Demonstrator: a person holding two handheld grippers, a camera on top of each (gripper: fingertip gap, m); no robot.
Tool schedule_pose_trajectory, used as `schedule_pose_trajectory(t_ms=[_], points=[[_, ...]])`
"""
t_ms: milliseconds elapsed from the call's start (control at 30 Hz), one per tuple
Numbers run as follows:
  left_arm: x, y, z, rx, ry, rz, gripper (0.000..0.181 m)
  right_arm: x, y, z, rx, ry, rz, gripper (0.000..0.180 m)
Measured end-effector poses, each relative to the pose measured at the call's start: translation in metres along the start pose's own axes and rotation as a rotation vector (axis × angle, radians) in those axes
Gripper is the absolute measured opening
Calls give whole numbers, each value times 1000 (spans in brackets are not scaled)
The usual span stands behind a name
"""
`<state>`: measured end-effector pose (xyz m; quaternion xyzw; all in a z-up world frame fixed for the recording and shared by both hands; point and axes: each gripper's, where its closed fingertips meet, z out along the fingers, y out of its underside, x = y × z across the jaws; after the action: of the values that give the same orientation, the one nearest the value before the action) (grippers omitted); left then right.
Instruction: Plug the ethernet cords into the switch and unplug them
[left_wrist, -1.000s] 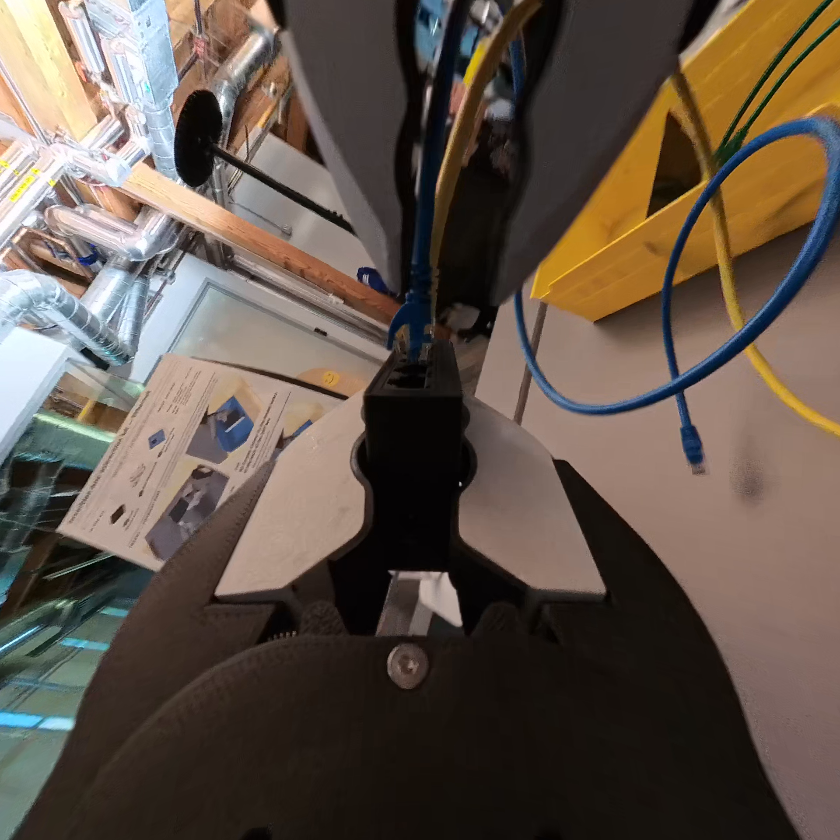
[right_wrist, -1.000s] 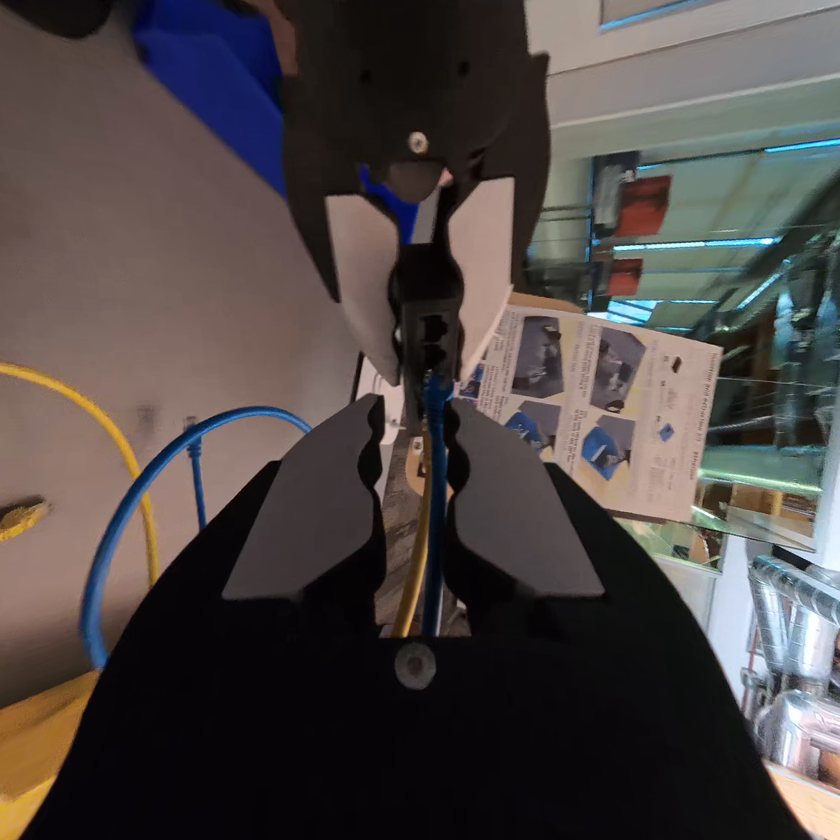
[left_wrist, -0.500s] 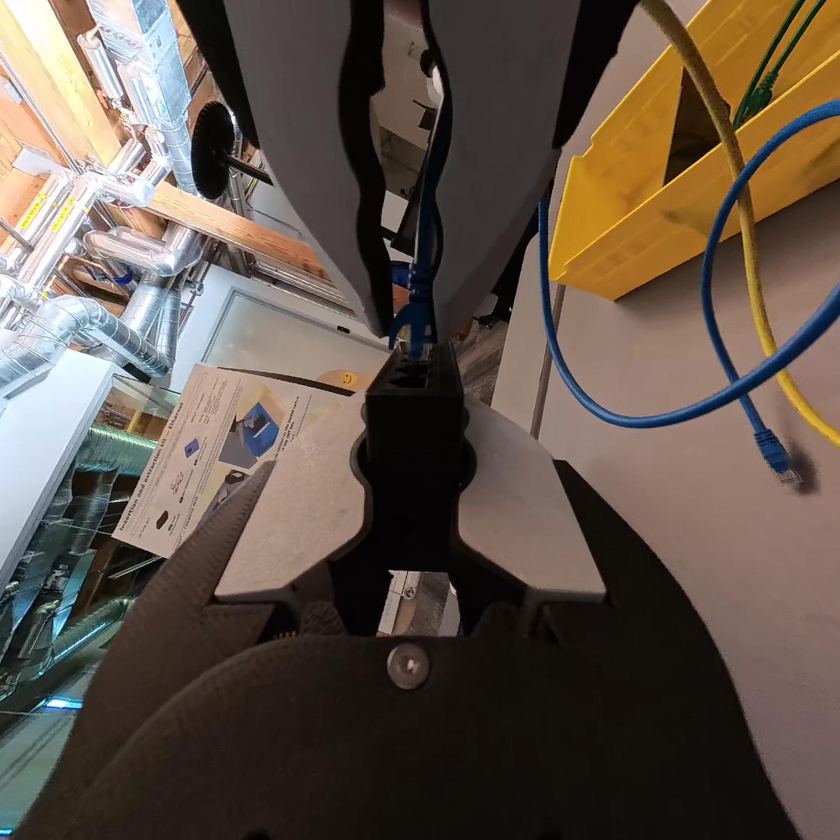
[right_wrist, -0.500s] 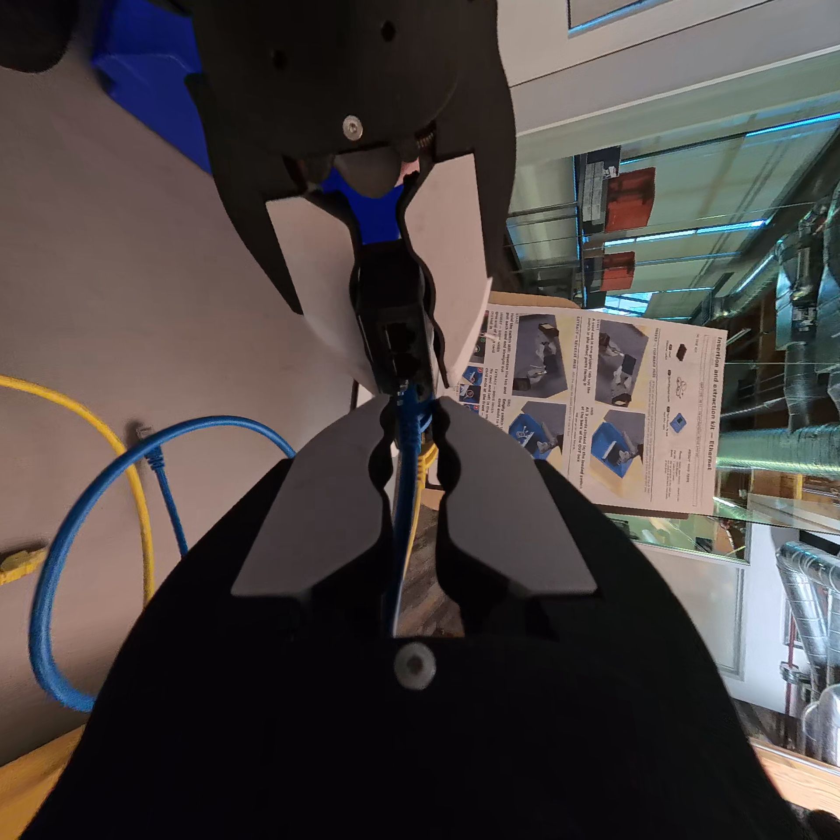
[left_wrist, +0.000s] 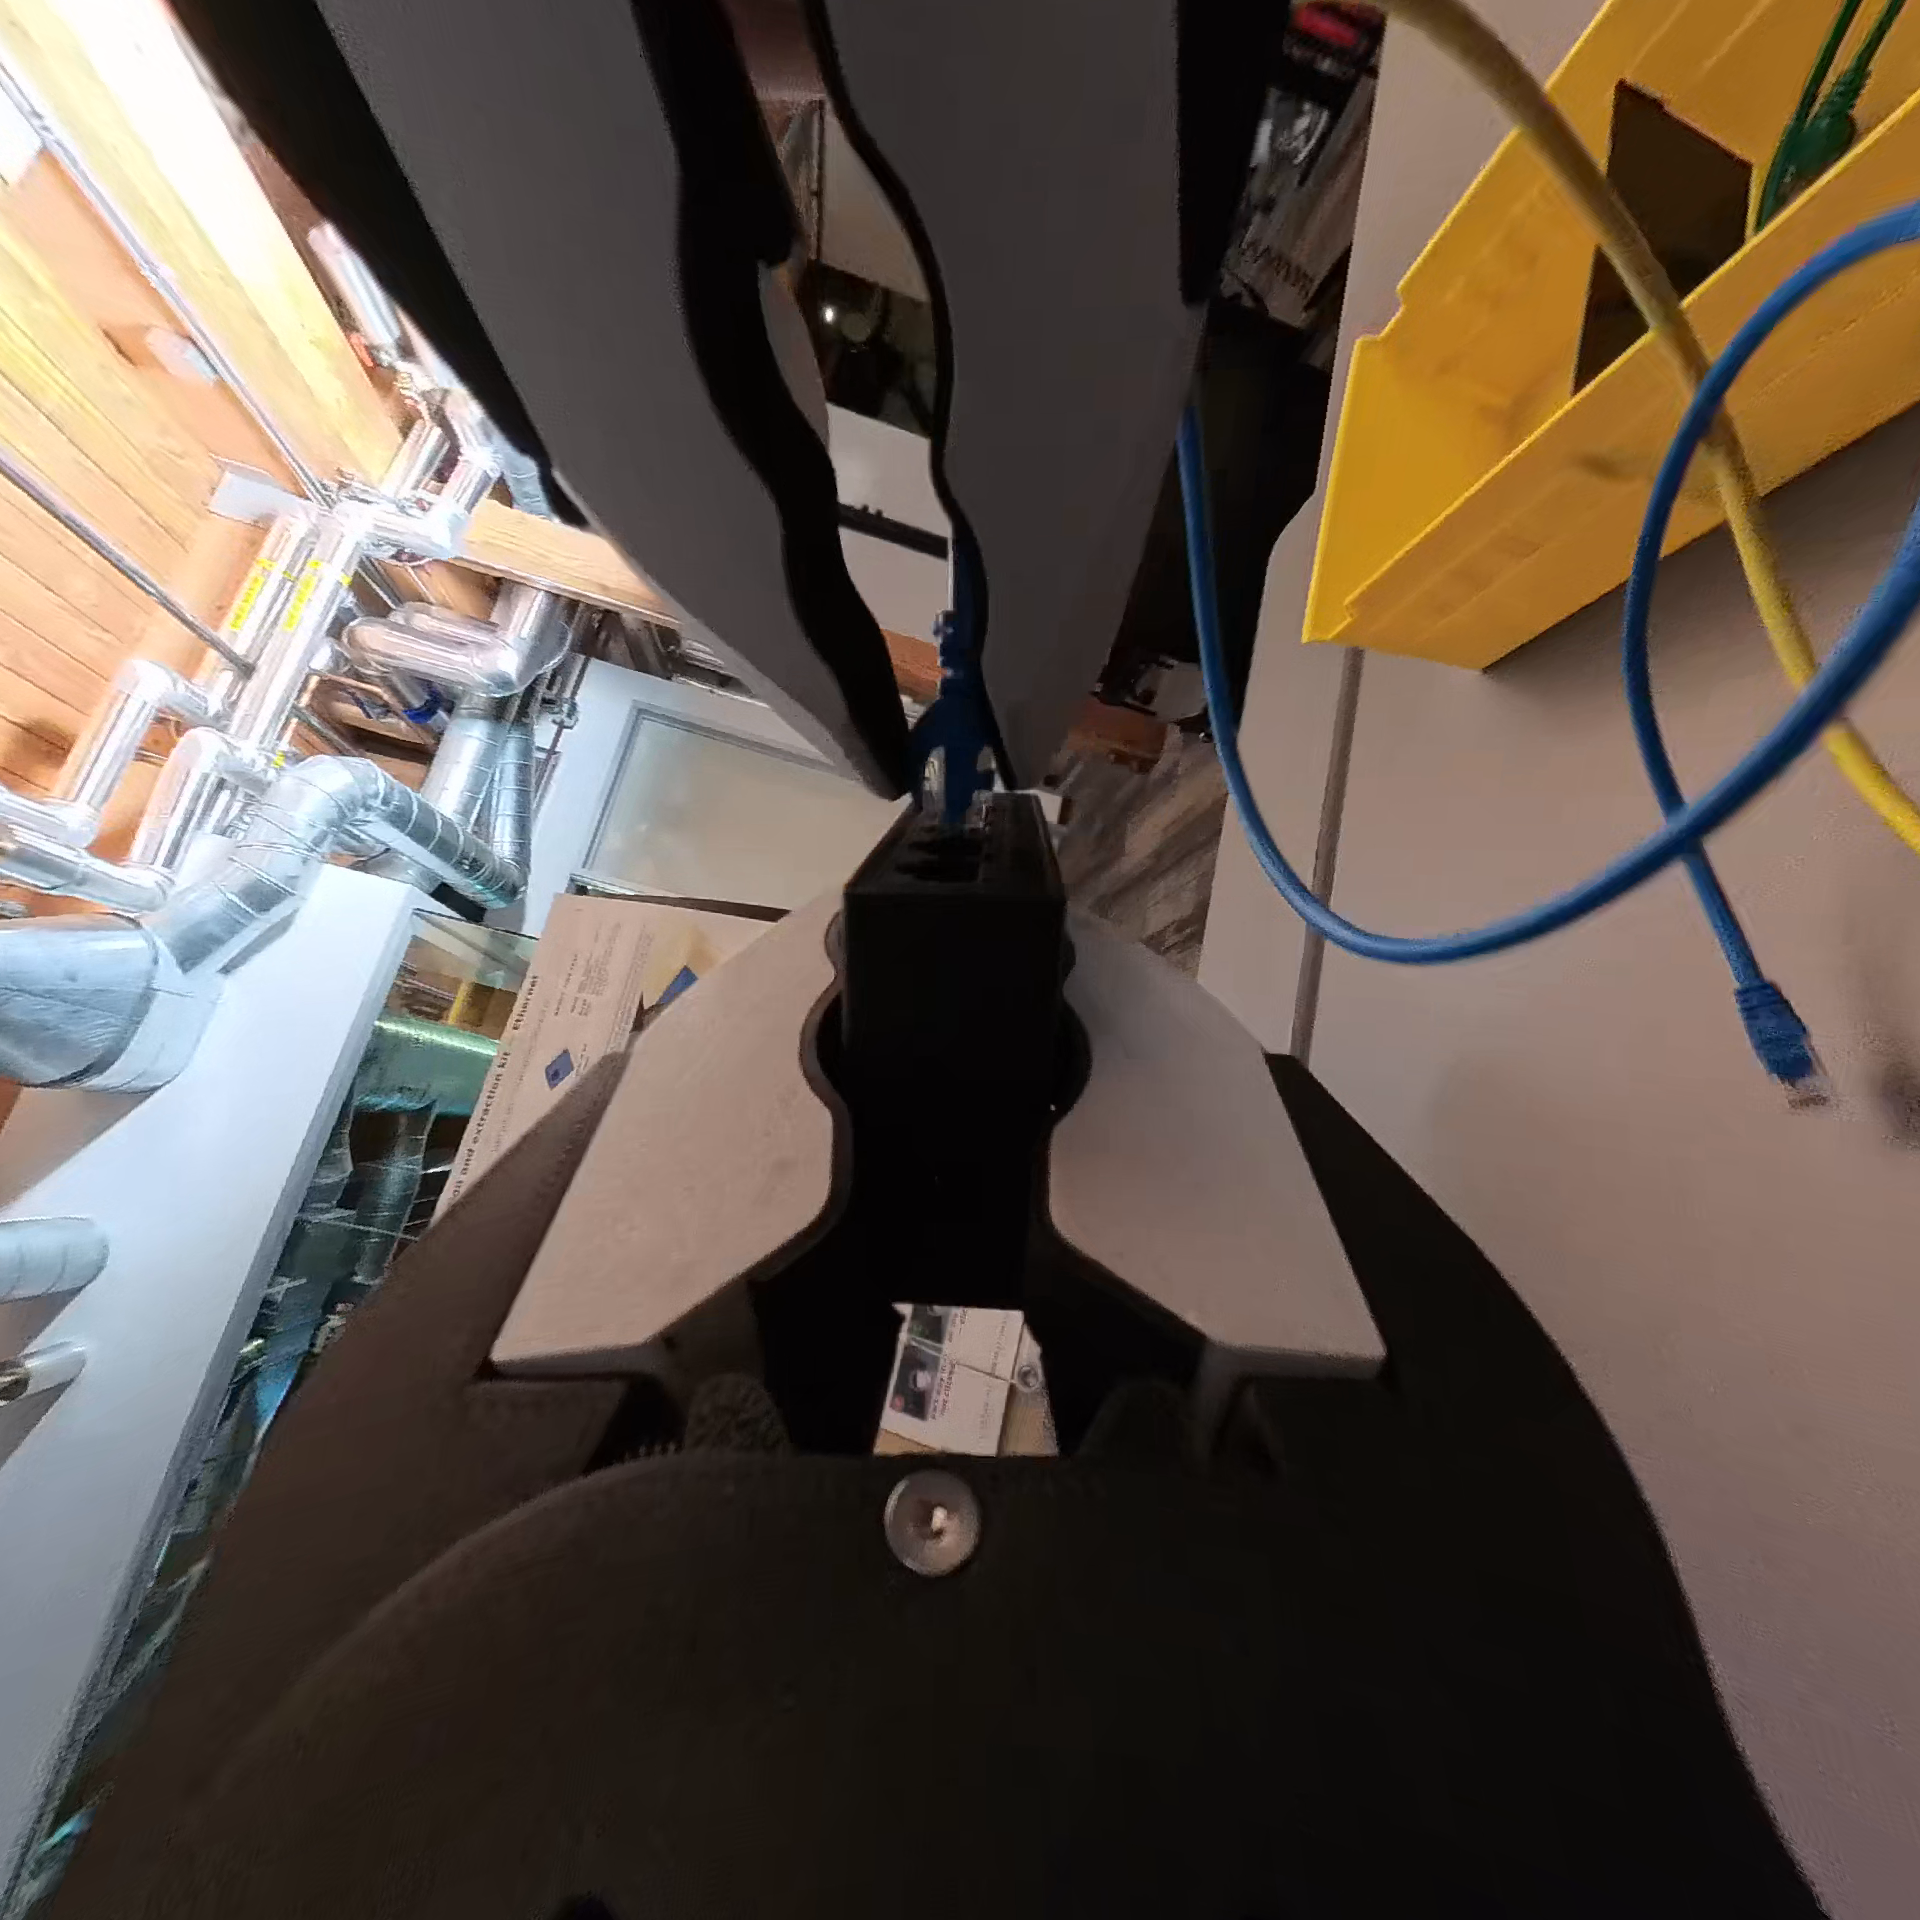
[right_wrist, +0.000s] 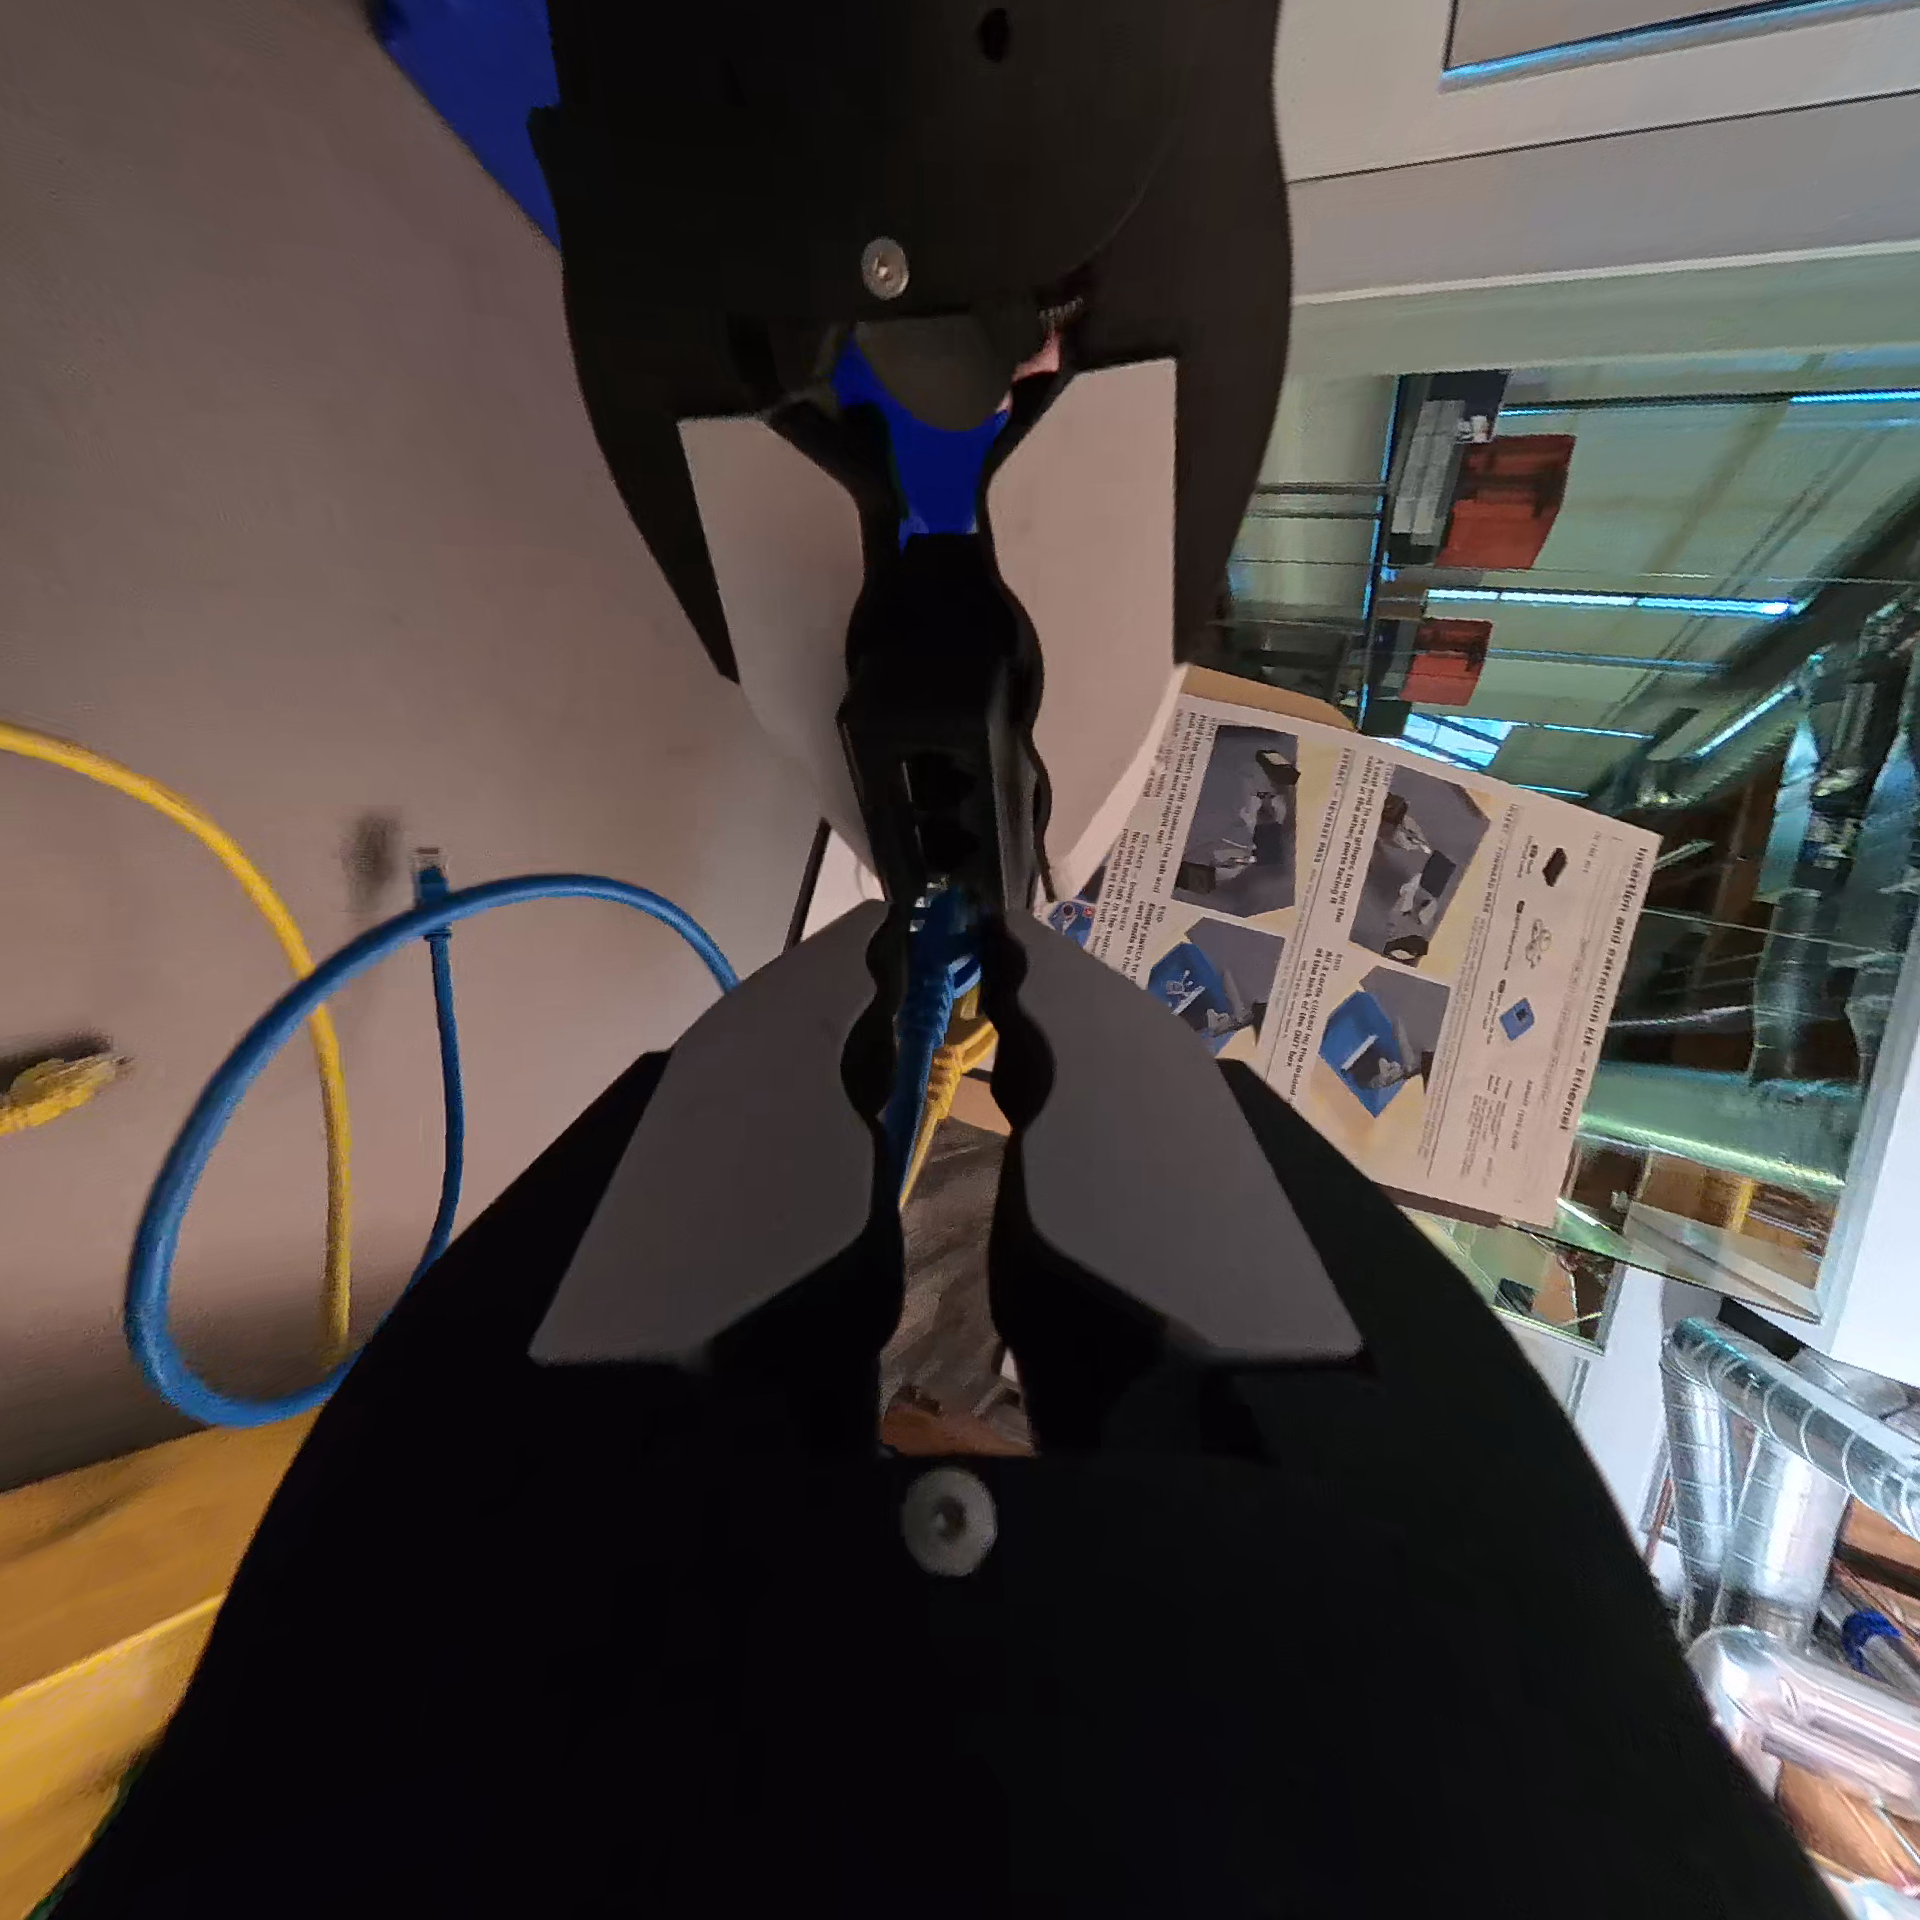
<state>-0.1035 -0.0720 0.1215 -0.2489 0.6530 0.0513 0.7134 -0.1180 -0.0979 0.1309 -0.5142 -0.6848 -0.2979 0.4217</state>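
Note:
My left gripper (left_wrist: 951, 935) is shut on the black switch (left_wrist: 951, 1018) and holds it in the air, ports facing away. My right gripper (right_wrist: 940, 925) faces it, fingertips almost touching the switch (right_wrist: 940, 769). It is shut on the plug end of a blue ethernet cord (right_wrist: 920, 1029). The blue plug (left_wrist: 956, 727) sits in a port at one end of the row, and two ports beside it show empty. The cord's other plug (right_wrist: 426, 868) hangs free below a blue loop (right_wrist: 260, 1039). A yellow cord (right_wrist: 301, 987) hangs behind it.
A yellow bin (left_wrist: 1558, 416) with a green cord (left_wrist: 1818, 104) sits on the grey table (left_wrist: 1558, 1247). A blue bin (right_wrist: 478, 104) lies behind the left gripper. A printed instruction sheet (right_wrist: 1403, 987) stands at the table's far side. Pipes and ducts fill the background. Less than 4 cm separates the two grippers' tips.
My right gripper has moved forward along the blue cord up to the switch, and its fingers have narrowed onto the plug. The yellow cord no longer runs between its fingers.

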Motion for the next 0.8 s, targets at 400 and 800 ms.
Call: schedule_pose_trajectory(t_ms=[400, 800], points=[[19, 9, 14, -25, 104, -24, 30, -17, 12, 10, -90, -366, -70, 11], [2, 16, 9, 17, 125, -242, 29, 11, 5, 16, 16, -197, -35, 15]])
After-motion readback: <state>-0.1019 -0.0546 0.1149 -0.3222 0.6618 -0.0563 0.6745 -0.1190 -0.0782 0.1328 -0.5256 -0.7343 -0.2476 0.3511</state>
